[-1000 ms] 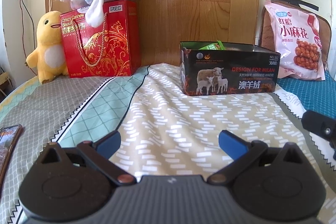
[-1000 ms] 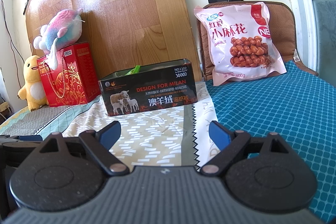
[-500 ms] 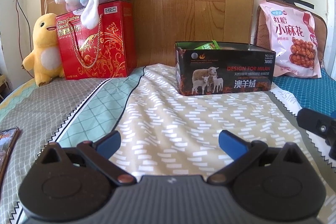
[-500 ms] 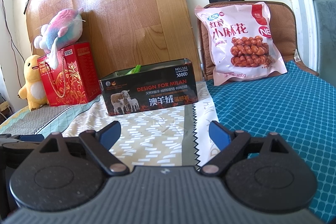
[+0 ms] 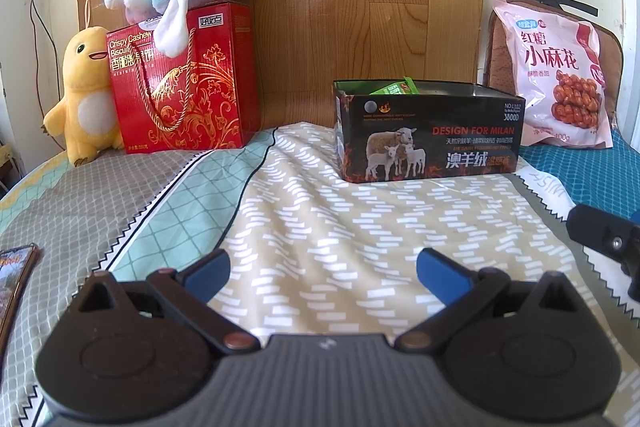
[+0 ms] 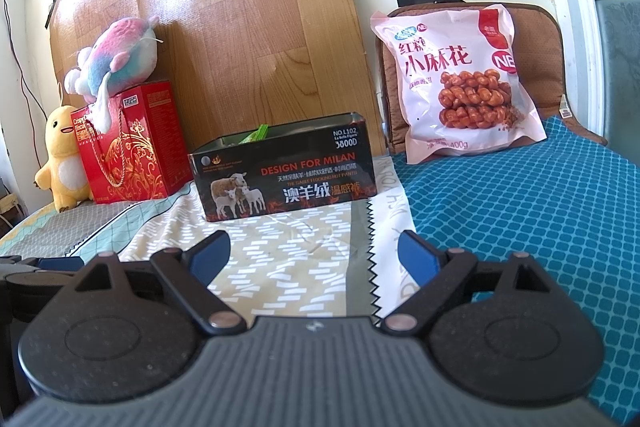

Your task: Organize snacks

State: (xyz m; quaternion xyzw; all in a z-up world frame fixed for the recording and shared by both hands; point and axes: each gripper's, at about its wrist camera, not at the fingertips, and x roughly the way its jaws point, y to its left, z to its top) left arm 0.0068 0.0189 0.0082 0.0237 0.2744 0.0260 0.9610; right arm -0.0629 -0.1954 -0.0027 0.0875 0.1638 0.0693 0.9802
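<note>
Both the left hand-held gripper and the right hand-held gripper hover low over the bed, jaws spread wide and holding nothing, probably readied for a pickup. The open tin box sits mid-bed as the likely collecting place, green packets already poking out. The pink snack bag leans upright against a brown cushion behind it, well apart from either gripper.

An open black tin holds a green packet; a pink snack bag leans upright behind.
</note>
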